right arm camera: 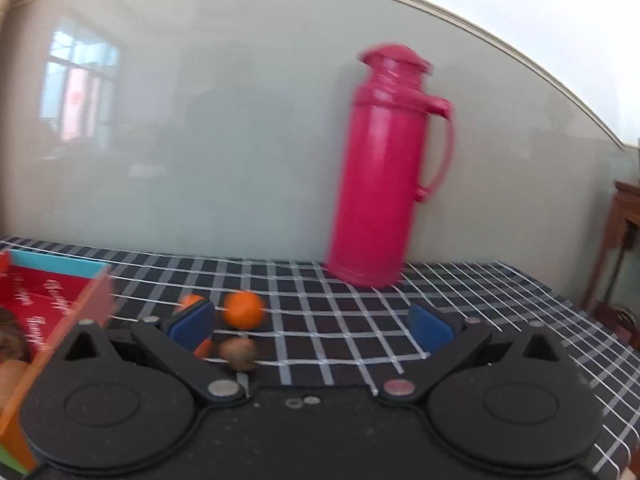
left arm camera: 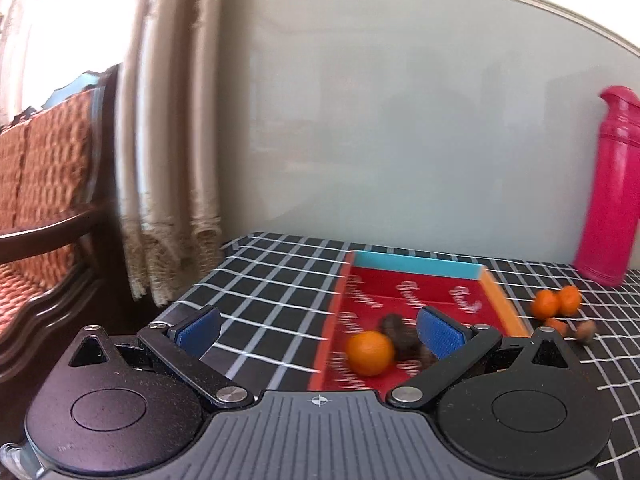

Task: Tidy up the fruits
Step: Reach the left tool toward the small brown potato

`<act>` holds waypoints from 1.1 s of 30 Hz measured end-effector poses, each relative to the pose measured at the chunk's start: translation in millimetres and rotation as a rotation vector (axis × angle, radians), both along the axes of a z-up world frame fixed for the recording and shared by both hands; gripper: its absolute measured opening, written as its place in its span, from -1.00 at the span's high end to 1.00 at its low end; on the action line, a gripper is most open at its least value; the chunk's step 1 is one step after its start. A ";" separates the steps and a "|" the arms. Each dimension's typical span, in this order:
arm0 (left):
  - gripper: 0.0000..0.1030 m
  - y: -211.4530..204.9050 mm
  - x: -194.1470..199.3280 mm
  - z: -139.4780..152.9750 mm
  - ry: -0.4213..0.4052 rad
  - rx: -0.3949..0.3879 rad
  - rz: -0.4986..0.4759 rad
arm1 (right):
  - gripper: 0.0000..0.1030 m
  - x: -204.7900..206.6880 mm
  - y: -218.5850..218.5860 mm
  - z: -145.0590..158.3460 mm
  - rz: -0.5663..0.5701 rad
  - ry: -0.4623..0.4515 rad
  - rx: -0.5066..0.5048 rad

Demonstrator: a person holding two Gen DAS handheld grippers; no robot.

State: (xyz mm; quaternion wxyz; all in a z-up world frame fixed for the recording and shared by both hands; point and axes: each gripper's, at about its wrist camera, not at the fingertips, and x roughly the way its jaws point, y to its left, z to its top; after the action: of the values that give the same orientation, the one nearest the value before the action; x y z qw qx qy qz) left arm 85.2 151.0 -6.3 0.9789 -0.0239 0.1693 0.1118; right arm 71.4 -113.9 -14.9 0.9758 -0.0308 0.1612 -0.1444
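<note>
pink flask (right arm camera: 390, 168) blocks the rear; checked cloth (right arm camera: 340, 320) open.

Orange (left arm camera: 370, 353) in red box (left arm camera: 416, 286), oranges (left arm camera: 556, 302) on cloth

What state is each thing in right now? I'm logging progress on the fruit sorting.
left gripper: open, empty
right gripper: open, empty
red box: open-topped, holding one orange and some brown fruits
loose oranges: on the cloth, outside the box
pink flask: upright, lid on
</note>
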 end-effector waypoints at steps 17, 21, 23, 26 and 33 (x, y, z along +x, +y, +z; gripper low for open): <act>-1.00 -105.1 23.8 0.2 0.002 0.035 -0.203 | -1.00 -26.8 -68.7 -2.9 0.008 -0.065 0.034; -1.00 -130.6 27.0 -1.8 0.004 0.032 -0.251 | -1.00 -32.2 -93.1 -4.0 0.008 -0.046 0.080; -1.00 -144.0 30.8 -3.8 0.009 0.035 -0.274 | -1.00 -35.3 -106.0 -4.9 -0.005 -0.045 0.104; -1.00 -163.9 36.6 -7.2 0.018 0.047 -0.298 | -1.00 -39.8 -125.4 -4.9 -0.035 -0.059 0.133; -0.99 -202.0 48.4 -17.2 0.033 0.047 -0.339 | -1.00 -32.0 -150.8 -7.4 -0.134 -0.066 0.142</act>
State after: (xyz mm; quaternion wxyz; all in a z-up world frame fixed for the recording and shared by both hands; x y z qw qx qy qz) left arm 133.6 -51.0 -23.5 0.9811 0.0297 0.1843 -0.0505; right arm 39.3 -264.8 -22.2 0.9685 0.0541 0.1406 -0.1985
